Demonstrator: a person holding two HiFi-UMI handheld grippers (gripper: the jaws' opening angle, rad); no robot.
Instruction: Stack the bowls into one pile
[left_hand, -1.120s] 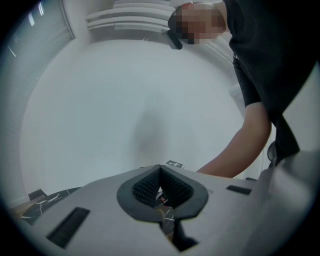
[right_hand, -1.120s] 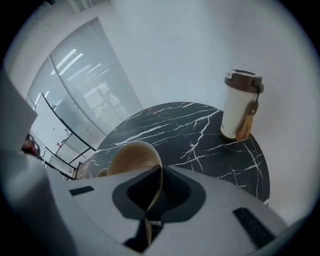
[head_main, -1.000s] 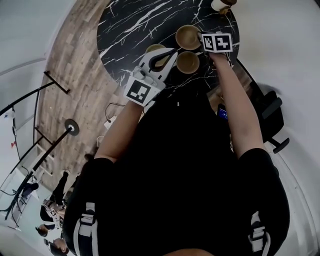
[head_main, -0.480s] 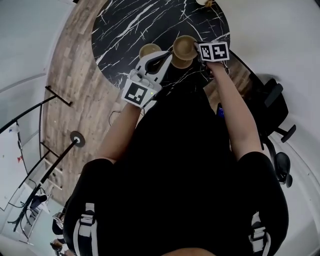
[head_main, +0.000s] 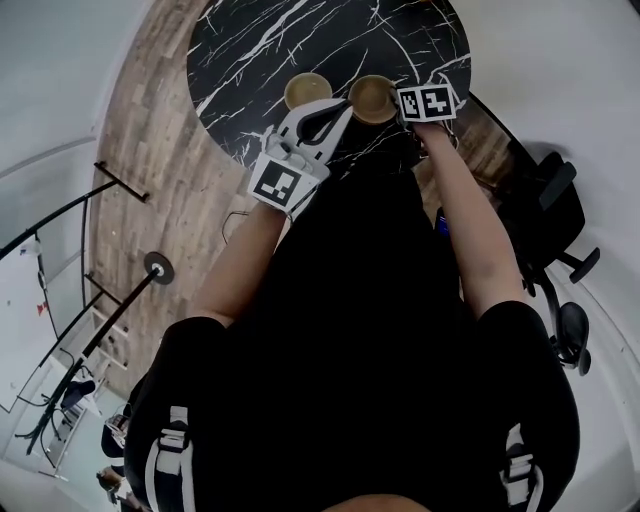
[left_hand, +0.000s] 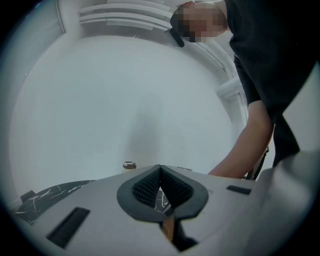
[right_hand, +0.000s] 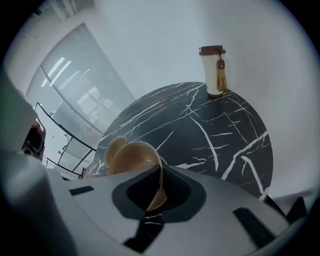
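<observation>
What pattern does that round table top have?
Black with white marble-like veins; the table shows best in the right gripper view.

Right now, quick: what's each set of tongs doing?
Left tongs: closed, nothing gripped between them.
Right tongs: closed on the rim of a tan bowl.

Soft even daylight — heavy fisheye edges, vignetted.

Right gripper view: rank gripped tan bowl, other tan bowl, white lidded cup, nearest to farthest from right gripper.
1. Tan bowl: rim pinched in the right gripper.
2. Other tan bowl: just behind, left.
3. White brown-lidded cup: far back, right.
</observation>
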